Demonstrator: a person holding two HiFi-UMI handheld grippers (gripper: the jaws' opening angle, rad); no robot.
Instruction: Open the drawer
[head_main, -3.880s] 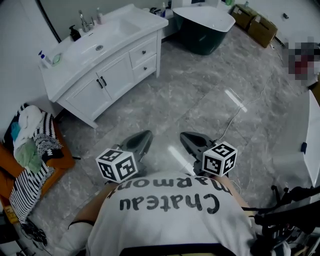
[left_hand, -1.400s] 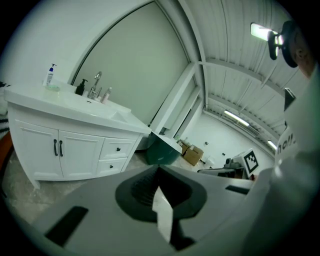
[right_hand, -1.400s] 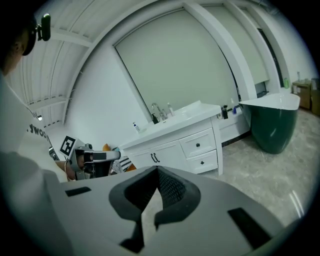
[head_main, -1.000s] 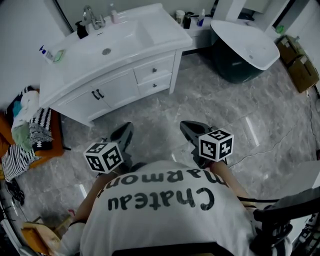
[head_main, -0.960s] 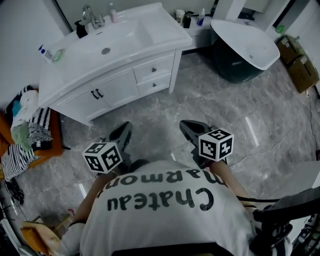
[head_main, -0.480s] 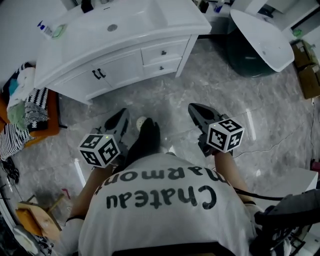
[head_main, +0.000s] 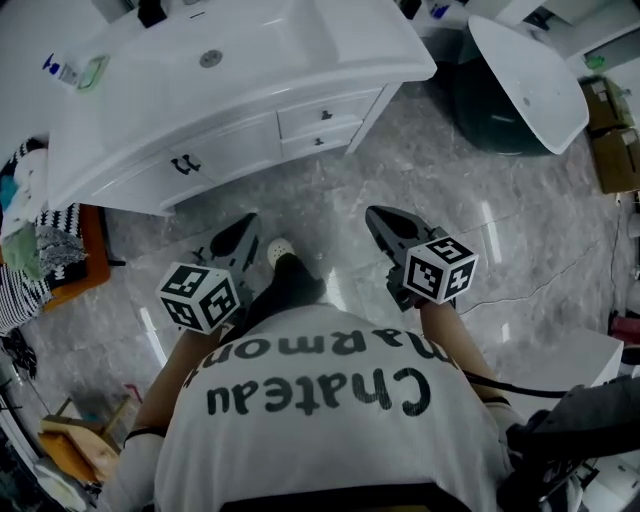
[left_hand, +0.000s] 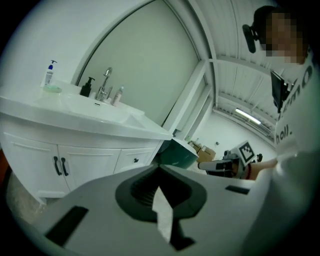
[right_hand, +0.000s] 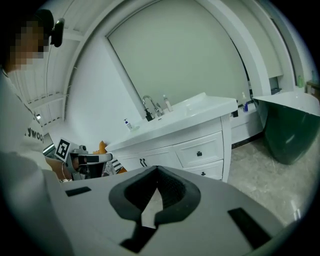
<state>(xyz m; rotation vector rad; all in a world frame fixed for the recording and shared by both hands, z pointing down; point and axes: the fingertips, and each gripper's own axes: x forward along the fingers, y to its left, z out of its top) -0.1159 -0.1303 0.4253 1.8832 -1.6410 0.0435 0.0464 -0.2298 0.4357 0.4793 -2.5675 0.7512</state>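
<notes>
While drawer (head_main: 325, 113) sits shut in cabinet (head_main: 230, 150) ahead of tongs, approach is step in hand.
Head view: left tongs (head_main: 236, 238), right tongs (head_main: 384, 224) over floor (head_main: 330, 195), well short of cabinet.
Left gripper view: jaws together, nothing held.
Right gripper view: jaws together, empty; drawer knob (right_hand: 199, 153) ahead.
Next, likely: close in, part jaws, grip knob, pull.

Open grey marble floor (head_main: 330, 190) stretches from the left gripper (head_main: 245, 225) and right gripper (head_main: 375, 216) to the white vanity (head_main: 230, 150), giving a free path to its drawer fronts (head_main: 325, 113). The vanity's tabletop (head_main: 250, 60) overhangs those drawers. A dark green bathtub (head_main: 520, 90) crowds the vanity's right corner, and the person's shoe (head_main: 279, 249) rests between the grippers.
</notes>
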